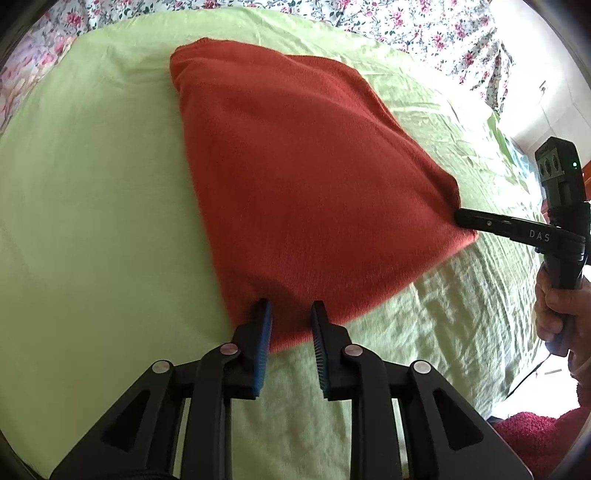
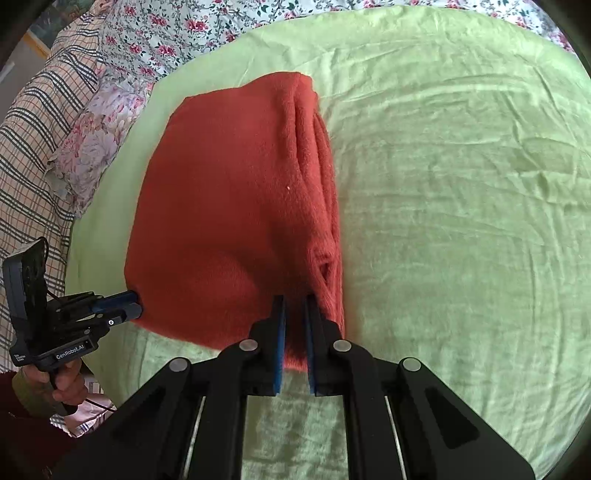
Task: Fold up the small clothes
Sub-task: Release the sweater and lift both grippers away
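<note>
A rust-red folded garment lay on the light green sheet, filling the middle of the left wrist view and reaching toward 1 o'clock; floral bedding ran along 12 o'clock. The left gripper stood at 6 o'clock over the garment's near corner, its blue pads parted, cloth between them but not visibly pinched; the right gripper was nearly closed, clamping the garment's near right corner (layered folds showed along that edge); a hand held its handle at 4 o'clock.
</note>
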`<state>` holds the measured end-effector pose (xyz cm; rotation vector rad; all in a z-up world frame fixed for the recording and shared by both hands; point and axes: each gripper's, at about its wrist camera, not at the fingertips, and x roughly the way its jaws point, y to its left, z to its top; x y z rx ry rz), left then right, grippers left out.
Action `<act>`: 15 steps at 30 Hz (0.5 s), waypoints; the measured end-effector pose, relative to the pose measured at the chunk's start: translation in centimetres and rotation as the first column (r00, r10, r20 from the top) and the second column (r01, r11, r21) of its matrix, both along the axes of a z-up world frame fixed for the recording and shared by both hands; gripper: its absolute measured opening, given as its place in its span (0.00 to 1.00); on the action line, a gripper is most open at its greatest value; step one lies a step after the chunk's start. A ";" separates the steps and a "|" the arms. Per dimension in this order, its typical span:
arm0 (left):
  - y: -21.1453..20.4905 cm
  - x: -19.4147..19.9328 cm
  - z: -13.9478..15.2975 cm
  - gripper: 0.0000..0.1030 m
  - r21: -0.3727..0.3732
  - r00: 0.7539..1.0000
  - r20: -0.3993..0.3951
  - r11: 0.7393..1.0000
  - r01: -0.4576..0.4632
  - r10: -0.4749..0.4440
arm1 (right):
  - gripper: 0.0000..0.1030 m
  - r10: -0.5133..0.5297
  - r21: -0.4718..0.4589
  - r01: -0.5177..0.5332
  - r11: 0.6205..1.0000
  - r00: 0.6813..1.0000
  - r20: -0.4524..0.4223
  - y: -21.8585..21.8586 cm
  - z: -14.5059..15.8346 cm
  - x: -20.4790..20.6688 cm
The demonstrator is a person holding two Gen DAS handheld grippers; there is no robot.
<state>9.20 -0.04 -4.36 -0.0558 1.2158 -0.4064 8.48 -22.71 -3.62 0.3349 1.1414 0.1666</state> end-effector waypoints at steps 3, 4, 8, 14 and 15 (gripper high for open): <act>0.8 -1.0 0.4 0.26 0.006 1.000 -0.003 1.000 -0.002 0.002 | 0.10 -0.029 0.000 0.029 1.000 1.000 -0.002 -0.4 0.2 -1.1; 0.8 -1.2 0.7 0.35 0.012 1.000 0.002 1.000 -0.005 0.005 | 0.11 -0.040 -0.002 0.040 0.999 0.999 -0.002 -0.5 0.4 -1.4; 1.7 -2.9 2.4 0.56 0.034 0.998 0.041 0.999 -0.038 0.037 | 0.21 -0.064 -0.017 0.064 0.998 0.998 0.010 0.0 1.9 -2.7; 3.1 -4.8 3.8 0.71 0.143 0.993 0.104 0.987 -0.076 0.062 | 0.55 -0.027 -0.022 0.028 0.999 0.998 0.057 2.5 3.5 -4.9; 3.3 -5.2 3.8 0.71 0.168 0.992 0.112 0.983 -0.077 0.058 | 0.62 -0.012 -0.028 0.014 1.000 0.998 0.061 3.1 3.5 -5.3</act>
